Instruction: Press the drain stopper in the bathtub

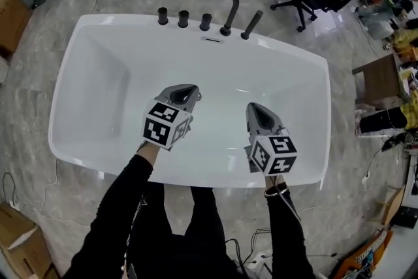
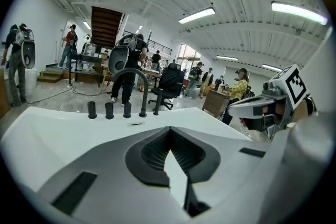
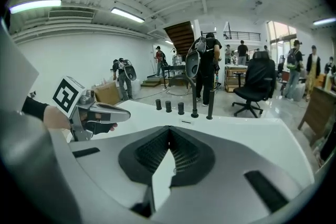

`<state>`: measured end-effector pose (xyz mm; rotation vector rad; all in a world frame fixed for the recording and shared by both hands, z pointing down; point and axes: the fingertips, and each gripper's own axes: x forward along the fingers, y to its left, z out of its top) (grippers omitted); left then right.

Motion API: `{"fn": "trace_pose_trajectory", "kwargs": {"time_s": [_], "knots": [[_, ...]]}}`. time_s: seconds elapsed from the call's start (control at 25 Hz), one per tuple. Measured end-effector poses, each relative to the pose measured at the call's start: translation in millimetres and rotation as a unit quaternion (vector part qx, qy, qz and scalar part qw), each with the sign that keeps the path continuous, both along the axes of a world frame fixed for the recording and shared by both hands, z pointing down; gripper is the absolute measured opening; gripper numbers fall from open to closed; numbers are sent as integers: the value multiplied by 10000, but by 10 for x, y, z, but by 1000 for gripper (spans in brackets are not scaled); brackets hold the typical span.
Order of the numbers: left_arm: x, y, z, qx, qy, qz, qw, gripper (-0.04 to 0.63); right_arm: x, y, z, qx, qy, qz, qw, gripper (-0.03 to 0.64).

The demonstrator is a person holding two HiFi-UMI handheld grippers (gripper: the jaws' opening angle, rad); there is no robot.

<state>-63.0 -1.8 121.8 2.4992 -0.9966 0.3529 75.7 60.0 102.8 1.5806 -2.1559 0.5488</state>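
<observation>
Approach seems the step in hand: both tools hang over the white bathtub (image 1: 91, 68), and neither appears to touch it. The left tool (image 1: 189, 92) has jaws that meet at the tips with nothing between them; the right tool (image 1: 258, 113), near it, is likewise closed and empty. The drain stopper shows in no view, probably hidden on the basin floor beneath them. Next, one closed tip must find it and push straight down.

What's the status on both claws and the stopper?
Left claw shut, empty. Right claw shut, empty. Both over bathtub. Drain stopper not visible; no obstruction seen.
</observation>
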Motion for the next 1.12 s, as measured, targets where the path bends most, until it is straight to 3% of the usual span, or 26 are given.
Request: {"fn": "trace_pose_trajectory", "kwargs": {"time_s": [0.44,0.76,1.12], "knots": [[582,-338,639,-243,-246,-318,9989,3,482,-318,760,-334,-161,-450,9983,2],[766,-553,1365,-531,-575,-297,9965,3,691,-527,1405,-570,-336,-355,9972,2],[990,-972,2283,-855,-621,-239,9941,3,897,-776,2236,-745,-444,-111,9962,2]]}}
